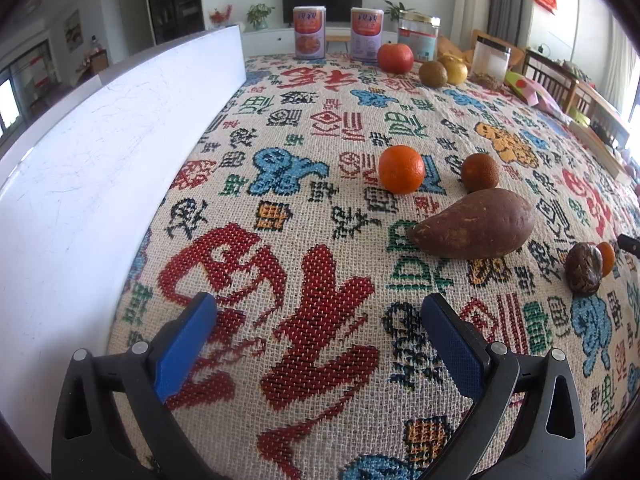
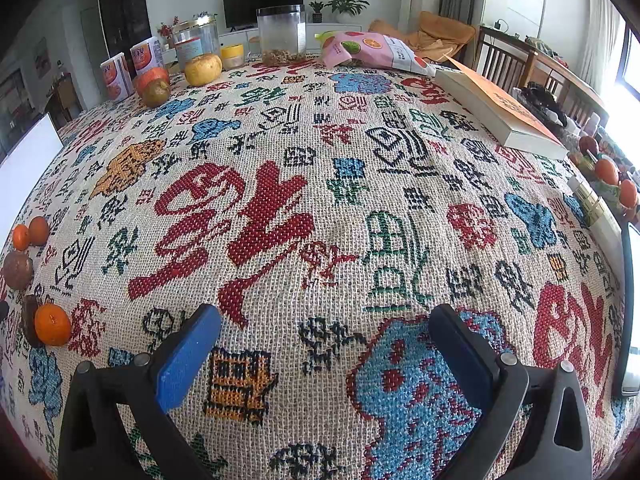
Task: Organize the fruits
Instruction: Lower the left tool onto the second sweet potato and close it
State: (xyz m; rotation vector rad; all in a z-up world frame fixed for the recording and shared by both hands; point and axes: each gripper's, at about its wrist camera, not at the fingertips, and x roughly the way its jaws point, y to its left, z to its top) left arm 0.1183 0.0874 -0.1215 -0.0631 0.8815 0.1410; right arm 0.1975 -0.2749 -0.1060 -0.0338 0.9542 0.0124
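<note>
Clearly, through the left wrist camera, the left gripper (image 1: 318, 308) hovers low over the patterned cloth (image 1: 312, 216) of the desk, its blue fingers (image 1: 182, 344) spread wide and holding nothing. At 12 o'clock from it sits a bright orange (image 1: 401, 169), with a darker mandarin (image 1: 479, 172) just beside it at 1 o'clock. A sweet potato (image 1: 476, 224) lies in front of those two, touching the mandarin. At 3 o'clock a wrinkled dark fruit (image 1: 583, 268) hides most of a small orange (image 1: 607, 258). Far off at 12 o'clock a red apple (image 1: 395, 57) stands before two cans (image 1: 309, 32).

From the right wrist camera, the right gripper (image 2: 324, 314) also has its fingers (image 2: 188, 356) released and empty above the cloth. At 9 o'clock lies a small tangerine (image 2: 52, 324); a book (image 2: 496, 108) rests at 2 o'clock.
</note>
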